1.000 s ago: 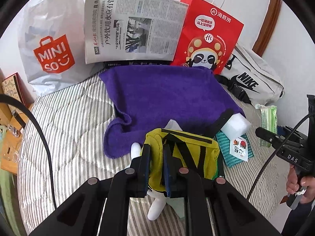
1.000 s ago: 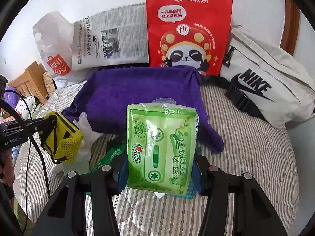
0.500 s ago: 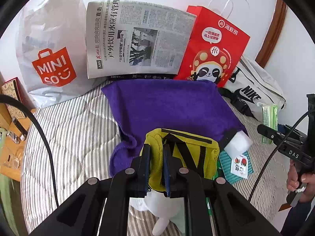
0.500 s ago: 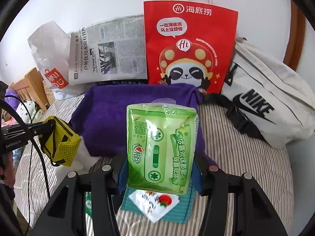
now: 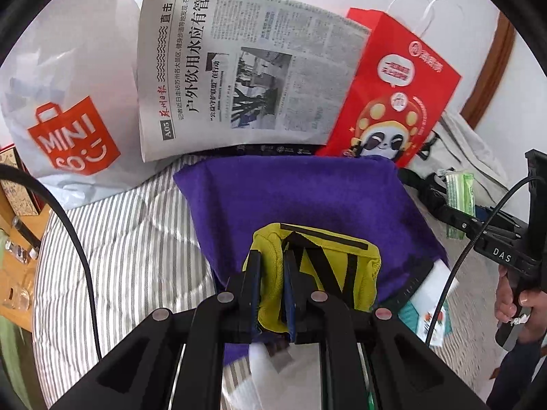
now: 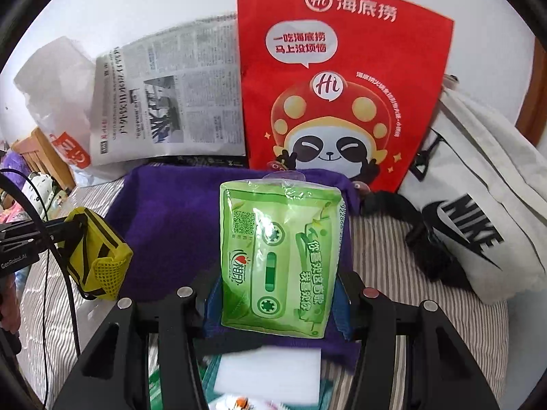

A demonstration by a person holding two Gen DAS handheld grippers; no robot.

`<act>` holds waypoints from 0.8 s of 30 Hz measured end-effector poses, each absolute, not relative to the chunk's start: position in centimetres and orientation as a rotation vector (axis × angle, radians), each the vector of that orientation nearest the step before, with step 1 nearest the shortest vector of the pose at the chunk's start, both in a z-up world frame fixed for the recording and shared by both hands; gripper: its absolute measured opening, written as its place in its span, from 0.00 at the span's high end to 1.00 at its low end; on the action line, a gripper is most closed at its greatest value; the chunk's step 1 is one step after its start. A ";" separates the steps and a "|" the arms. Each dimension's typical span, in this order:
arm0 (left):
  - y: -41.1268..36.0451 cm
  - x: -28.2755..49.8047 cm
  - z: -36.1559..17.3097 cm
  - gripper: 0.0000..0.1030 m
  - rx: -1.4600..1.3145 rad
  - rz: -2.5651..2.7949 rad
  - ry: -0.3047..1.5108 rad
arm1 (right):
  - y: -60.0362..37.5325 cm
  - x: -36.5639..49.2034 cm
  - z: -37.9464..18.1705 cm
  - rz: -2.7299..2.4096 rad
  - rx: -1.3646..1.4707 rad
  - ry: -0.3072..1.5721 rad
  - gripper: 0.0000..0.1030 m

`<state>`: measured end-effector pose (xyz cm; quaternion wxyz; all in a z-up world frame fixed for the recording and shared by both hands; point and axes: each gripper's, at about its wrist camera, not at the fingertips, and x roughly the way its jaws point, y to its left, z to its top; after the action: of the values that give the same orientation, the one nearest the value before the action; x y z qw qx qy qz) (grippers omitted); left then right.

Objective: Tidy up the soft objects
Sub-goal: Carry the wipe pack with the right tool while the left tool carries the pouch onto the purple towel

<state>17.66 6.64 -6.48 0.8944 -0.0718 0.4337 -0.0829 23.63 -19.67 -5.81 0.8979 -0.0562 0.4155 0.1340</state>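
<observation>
I am gripping the yellow pouch (image 5: 318, 270) in my left tongs (image 5: 271, 294) and the tissue pack (image 6: 278, 256) in my right tongs (image 6: 277, 304), carrying both above the purple towel (image 5: 294, 201) for sorting.

Blurred white block (image 6: 270, 372) below gripper (image 6: 277, 304)

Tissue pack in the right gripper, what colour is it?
Green tissue pack, printed with a cassette-tape design; clearest in the right wrist view.

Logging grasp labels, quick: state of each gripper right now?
Left gripper: shut on the yellow pouch.
Right gripper: shut on the green tissue pack.
</observation>
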 end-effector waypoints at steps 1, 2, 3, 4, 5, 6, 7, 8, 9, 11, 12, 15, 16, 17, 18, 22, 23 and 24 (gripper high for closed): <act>6.7 18.1 -6.6 0.88 -0.147 -0.167 0.901 | -19.6 24.4 -6.2 0.275 -0.117 0.872 0.50; 6.7 18.6 -6.7 0.88 -0.143 -0.156 0.902 | -19.6 24.9 -6.5 0.270 -0.115 0.881 0.50; 6.7 19.2 -6.9 0.88 -0.141 -0.150 0.906 | -19.6 25.5 -6.9 0.266 -0.111 0.896 0.50; 6.7 19.7 -7.1 0.88 -0.145 -0.151 0.911 | -19.6 26.0 -7.2 0.267 -0.107 0.904 0.50; 6.8 20.2 -7.4 0.88 -0.151 -0.151 0.916 | -19.6 26.6 -7.6 0.265 -0.105 0.913 0.50; 6.8 20.7 -7.6 0.88 -0.154 -0.148 0.921 | -19.6 27.1 -7.9 0.262 -0.106 0.921 0.50; 6.8 21.2 -7.9 0.88 -0.155 -0.147 0.927 | -19.6 27.6 -8.3 0.263 -0.108 0.933 0.50; 6.8 21.8 -8.2 0.88 -0.158 -0.147 0.932 | -19.5 27.8 -8.5 0.264 -0.110 0.939 0.50; 6.8 22.1 -8.4 0.88 -0.160 -0.148 0.935 | -19.4 28.3 -8.8 0.265 -0.112 0.945 0.50; 6.8 23.1 -8.7 0.88 -0.165 -0.148 0.939 | -19.2 29.0 -9.4 0.265 -0.123 0.961 0.50; 6.8 23.5 -8.8 0.88 -0.167 -0.149 0.940 | -19.2 29.5 -9.7 0.265 -0.130 0.971 0.50; 6.8 24.9 -9.3 0.88 -0.177 -0.145 0.949 | -19.2 30.7 -10.7 0.256 -0.133 1.005 0.50; 6.8 25.4 -9.5 0.88 -0.178 -0.144 0.953 | -19.2 31.1 -11.0 0.255 -0.133 1.015 0.50; 6.9 25.8 -9.7 0.88 -0.179 -0.139 0.954 | -19.3 31.4 -11.2 0.252 -0.135 1.023 0.50; 7.0 26.3 -10.0 0.88 -0.177 -0.129 0.958 | -19.3 31.6 -11.4 0.249 -0.138 1.031 0.50; 7.1 27.7 -10.9 0.88 -0.181 -0.114 0.974 | -19.0 32.5 -12.4 0.241 -0.166 1.069 0.50; 7.0 28.1 -11.2 0.88 -0.176 -0.106 0.980 | -18.8 32.7 -12.6 0.244 -0.170 1.077 0.50; 7.0 28.3 -11.4 0.88 -0.169 -0.098 0.986 | -18.8 32.9 -12.8 0.245 -0.172 1.083 0.50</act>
<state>28.27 6.98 -11.38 0.8764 -0.0812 0.4724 -0.0470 32.87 -18.77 -12.82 0.8464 -0.0817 0.5133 0.1162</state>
